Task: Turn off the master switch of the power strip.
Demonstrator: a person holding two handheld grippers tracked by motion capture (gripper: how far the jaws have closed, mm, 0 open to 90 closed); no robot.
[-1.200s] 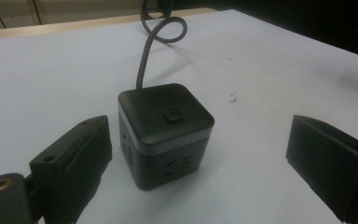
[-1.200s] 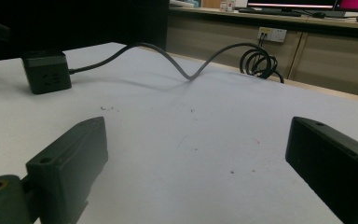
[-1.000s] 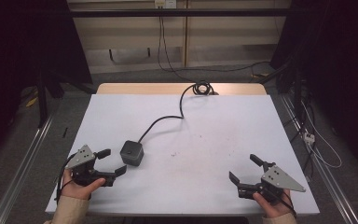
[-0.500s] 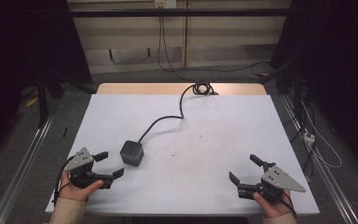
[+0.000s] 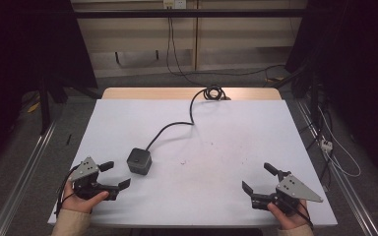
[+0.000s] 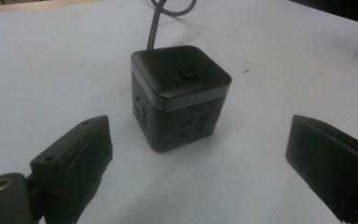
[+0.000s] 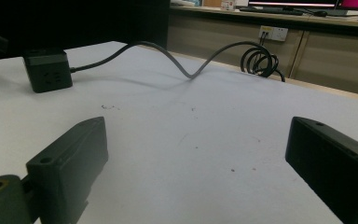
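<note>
Your left gripper point(image 5: 114, 176), fingers apart, faces the power cube point(image 5: 140, 161) just ahead on the desk point(image 5: 236, 142); your right gripper point(image 5: 261, 179), fingers apart, rests well apart from it

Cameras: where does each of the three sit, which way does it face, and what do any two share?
High view: above the person's side, looking forward and down on the table; both hands, the left gripper and the right gripper show.
Left gripper view: rides the left gripper, facing the black socket cube close ahead between its open jaws.
Right gripper view: rides the right gripper, low over the table, open jaws facing the far edge.
Shared: all three show the cube and its cable.
</note>
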